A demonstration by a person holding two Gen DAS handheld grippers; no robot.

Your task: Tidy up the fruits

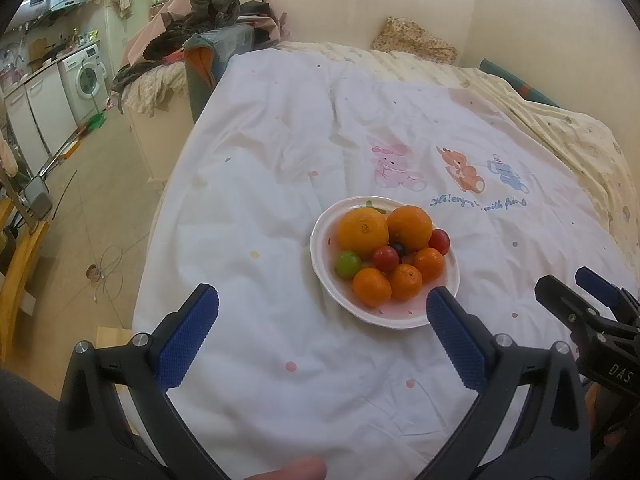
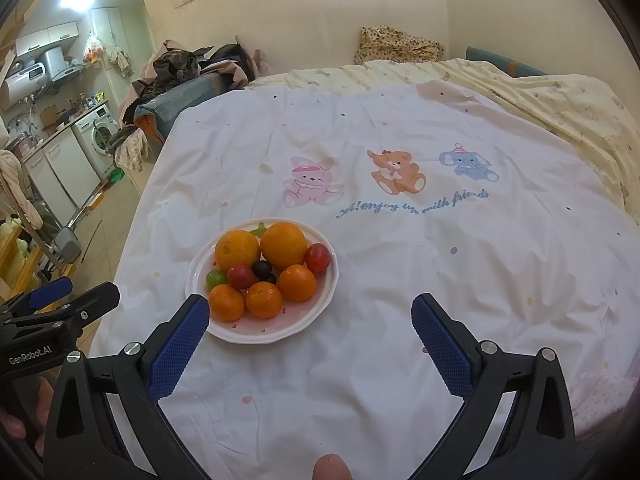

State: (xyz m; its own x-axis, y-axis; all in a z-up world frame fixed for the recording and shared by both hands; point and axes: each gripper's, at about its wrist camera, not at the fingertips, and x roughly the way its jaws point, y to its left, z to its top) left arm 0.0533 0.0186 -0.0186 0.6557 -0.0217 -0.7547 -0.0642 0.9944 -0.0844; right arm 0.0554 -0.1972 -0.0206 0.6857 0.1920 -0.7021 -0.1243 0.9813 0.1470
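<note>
A white plate (image 1: pixel 400 322) (image 2: pixel 320 320) sits on a white printed sheet. It holds two large oranges (image 1: pixel 362 230) (image 2: pixel 237 250), three small tangerines (image 1: pixel 371 286) (image 2: pixel 264 299), two red fruits (image 1: pixel 386 258) (image 2: pixel 241 276), a green one (image 1: pixel 347 264) (image 2: pixel 215 279) and a dark one (image 2: pixel 262 268). My left gripper (image 1: pixel 322 304) is open and empty, just in front of the plate. My right gripper (image 2: pixel 310 312) is open and empty, its left finger by the plate's near rim. Each gripper shows in the other's view, the right one (image 1: pixel 576 286) and the left one (image 2: pixel 76 292).
The sheet (image 2: pixel 400 280) covers a bed with a yellow quilt (image 2: pixel 560 108) at the far right. A pile of clothes (image 1: pixel 208 16) lies beyond the bed's far left corner. A kitchen area with a washing machine (image 1: pixel 86 76) is on the left, floor below.
</note>
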